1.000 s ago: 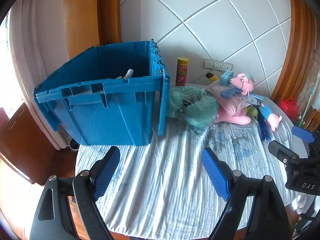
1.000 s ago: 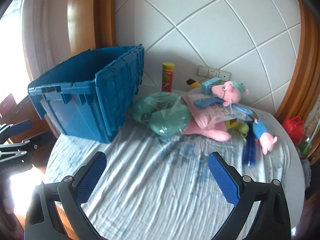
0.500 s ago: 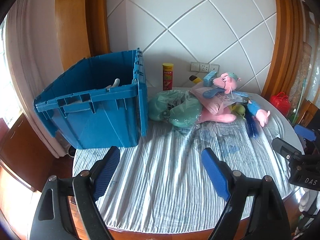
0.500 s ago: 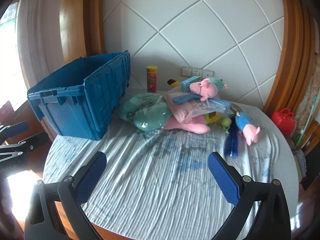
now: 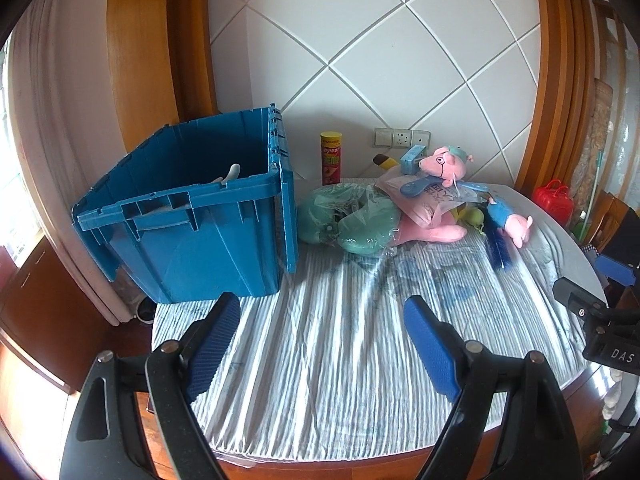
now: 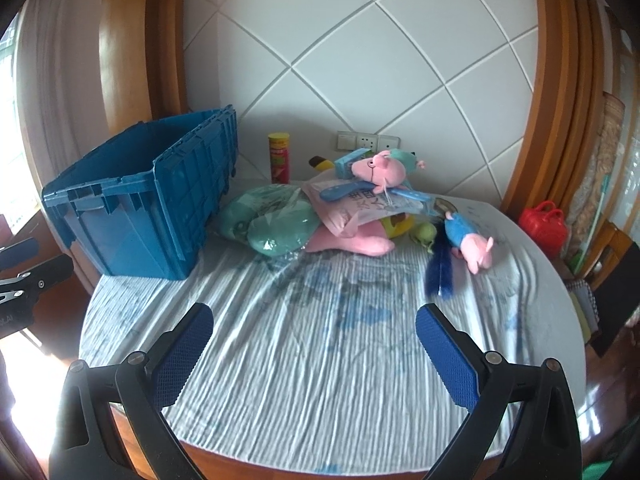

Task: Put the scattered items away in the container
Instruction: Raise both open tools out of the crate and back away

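A: Where's everything sitting relative to the blue crate (image 5: pixel 192 236)?

B: The toy pile is just right of it: green pillow (image 5: pixel 352 224) nearest, pink plush pig (image 5: pixel 436 200) beyond, blue brush (image 6: pixel 440 268) farthest. Something pale sits inside the crate, can't make it out.

A: Grippers?

B: The left gripper (image 5: pixel 320 344) and right gripper (image 6: pixel 316 352) both gape wide, holding nothing, over the striped cloth (image 6: pixel 320 360).

Glossy plastic crate (image 5: pixel 192 240), crinkled tablecloth (image 5: pixel 340 360)
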Action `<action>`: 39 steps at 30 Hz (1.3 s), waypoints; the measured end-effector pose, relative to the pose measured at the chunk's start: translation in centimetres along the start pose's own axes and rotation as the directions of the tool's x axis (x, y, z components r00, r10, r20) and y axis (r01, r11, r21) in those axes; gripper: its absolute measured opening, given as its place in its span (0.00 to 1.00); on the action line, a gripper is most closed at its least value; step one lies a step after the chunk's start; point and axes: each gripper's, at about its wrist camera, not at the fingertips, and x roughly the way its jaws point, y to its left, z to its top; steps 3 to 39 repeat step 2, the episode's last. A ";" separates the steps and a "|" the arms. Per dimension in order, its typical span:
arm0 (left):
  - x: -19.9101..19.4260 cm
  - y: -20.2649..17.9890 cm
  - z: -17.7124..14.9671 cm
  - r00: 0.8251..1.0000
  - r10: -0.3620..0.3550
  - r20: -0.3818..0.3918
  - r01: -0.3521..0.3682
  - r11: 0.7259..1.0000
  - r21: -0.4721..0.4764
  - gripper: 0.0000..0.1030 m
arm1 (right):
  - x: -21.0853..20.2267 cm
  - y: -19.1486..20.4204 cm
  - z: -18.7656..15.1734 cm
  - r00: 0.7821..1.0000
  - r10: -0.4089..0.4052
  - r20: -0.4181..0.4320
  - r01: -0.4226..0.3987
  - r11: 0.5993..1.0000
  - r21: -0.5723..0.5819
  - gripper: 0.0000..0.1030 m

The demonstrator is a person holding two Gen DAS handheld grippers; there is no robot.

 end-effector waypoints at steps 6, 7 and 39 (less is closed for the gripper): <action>-0.3 0.3 -0.1 1.000 -0.001 0.003 0.001 1.000 0.000 0.82 | -0.3 0.2 -0.1 1.000 -0.006 0.004 0.006 1.000 0.001 1.00; -0.3 0.3 -0.1 1.000 -0.001 0.003 0.001 1.000 0.000 0.82 | -0.3 0.2 -0.1 1.000 -0.006 0.004 0.006 1.000 0.001 1.00; -0.3 0.3 -0.1 1.000 -0.001 0.003 0.001 1.000 0.000 0.82 | -0.3 0.2 -0.1 1.000 -0.006 0.004 0.006 1.000 0.001 1.00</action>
